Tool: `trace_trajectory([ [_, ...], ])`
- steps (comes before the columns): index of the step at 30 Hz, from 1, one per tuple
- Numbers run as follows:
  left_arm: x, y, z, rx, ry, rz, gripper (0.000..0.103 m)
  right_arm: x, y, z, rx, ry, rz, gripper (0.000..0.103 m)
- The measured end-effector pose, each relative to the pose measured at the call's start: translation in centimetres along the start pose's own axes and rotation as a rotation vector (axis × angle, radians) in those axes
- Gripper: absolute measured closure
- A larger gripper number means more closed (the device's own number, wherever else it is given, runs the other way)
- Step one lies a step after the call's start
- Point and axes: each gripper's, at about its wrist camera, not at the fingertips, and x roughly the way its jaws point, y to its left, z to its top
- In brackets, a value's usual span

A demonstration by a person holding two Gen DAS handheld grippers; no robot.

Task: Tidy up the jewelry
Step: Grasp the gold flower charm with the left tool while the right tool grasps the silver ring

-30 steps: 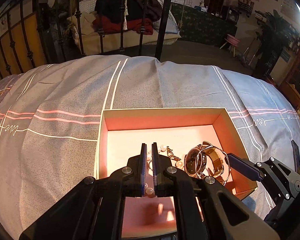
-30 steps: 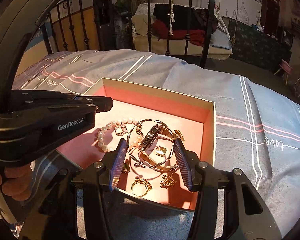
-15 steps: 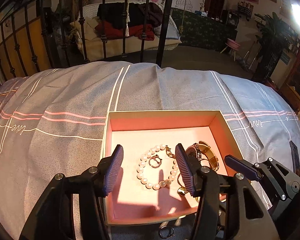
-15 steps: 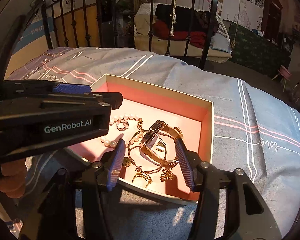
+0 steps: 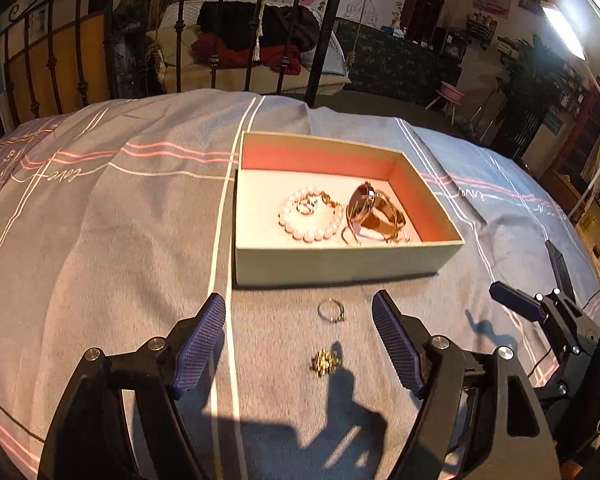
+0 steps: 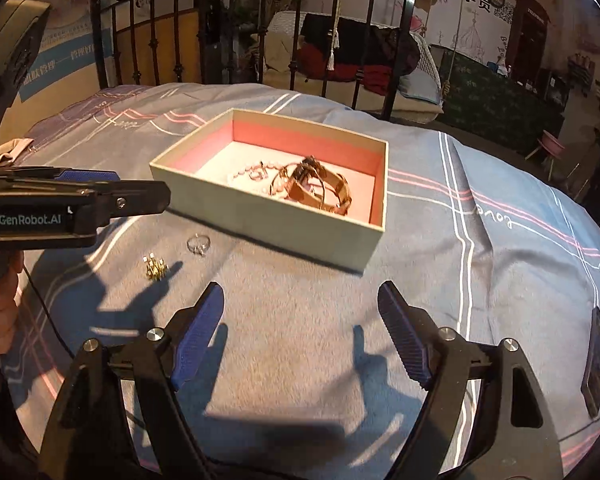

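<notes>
Both grippers hang low over the bed, pulled clear of the box. Left gripper (image 5: 298,344): fingers wide apart, jaws just been opening, nothing between the pads; on the bedspread (image 5: 120,240) between the fingertips lie two loose pieces. Nearest, at 6 o'clock of the box, a small gold charm (image 5: 325,361), knobbly, tiny and light; likely to skate or sink into the soft cloth, so I would pinch it across its widest part and press lightly down. Just beyond it, toward 12 o'clock, a thin ring (image 5: 331,311) lying flat, near the box's front wall but not touching; stiff, slippery, best taken across the band edge. Right gripper (image 6: 300,338): fingers likewise spread, jaws also just been opening, empty, only bare cloth between them; the charm and ring sit at its 10 o'clock, under the left gripper's arm. Farther out, the open box (image 5: 340,258), pale outside, pink inside, holds the rest: a pearl bracelet (image 5: 310,220) at the left with a small ring (image 5: 306,208) inside its loop, and at 3 o'clock of it a gold watch (image 5: 374,212) tangled with bangles. Pearls will be floppy and rolling; the watch is heavier, band stiff enough to grip. A dark flat device (image 6: 596,360) lies at the bed's right edge. Judged: two pieces not yet boxed.
</notes>
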Motion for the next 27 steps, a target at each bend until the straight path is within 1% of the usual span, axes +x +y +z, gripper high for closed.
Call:
trace_trajectory([
  [4,1.2,-1.0,-2.3,0.061,0.037,0.032,0.032,0.0,-0.5,-1.6,0.015,0.036,-0.002,0.024],
  [5,1.5,-1.1,-2.5,0.071,0.043,0.035,0.033,0.1,-0.6,-1.7,0.019,0.041,-0.001,0.024],
  [6,1.8,-1.3,-2.6,0.083,0.046,0.039,0.037,0.1,-0.6,-1.7,0.019,0.043,-0.001,0.024],
  [8,2.2,-1.6,-2.6,0.106,0.046,0.057,0.048,0.3,-0.4,-1.6,0.011,0.047,0.000,0.024],
  [10,2.6,-1.9,-2.7,0.128,0.047,0.080,0.076,0.5,-0.1,-1.4,0.002,0.054,0.004,0.024],
  [13,2.6,-1.5,-2.6,0.118,0.040,0.087,0.086,1.0,0.4,-1.2,-0.005,0.067,0.029,0.024],
  [17,2.3,0.0,-2.4,0.047,0.022,0.055,0.086,2.3,1.6,-0.3,-0.018,0.093,0.094,0.026],
  [19,1.9,0.9,-2.2,0.012,0.011,0.047,0.086,3.2,2.4,0.5,-0.042,0.110,0.128,0.037],
  [20,1.7,1.5,-2.1,-0.009,0.008,0.044,0.086,3.7,2.9,0.9,-0.054,0.120,0.149,0.040],
  [21,1.5,2.0,-2.1,-0.028,0.007,0.039,0.086,4.1,3.3,1.3,-0.058,0.129,0.176,0.046],
  [24,0.9,2.9,-2.1,-0.065,0.005,0.028,0.086,5.5,4.2,2.6,-0.067,0.144,0.215,0.050],
  [25,0.8,3.1,-2.1,-0.069,0.004,0.030,0.086,5.9,4.4,3.0,-0.065,0.151,0.229,0.055],
  [26,0.7,3.1,-2.1,-0.070,0.004,0.027,0.086,6.3,4.6,3.4,-0.060,0.156,0.240,0.057],
  [27,0.7,3.0,-2.1,-0.068,0.004,0.024,0.086,6.7,4.7,3.7,-0.060,0.159,0.249,0.063],
])
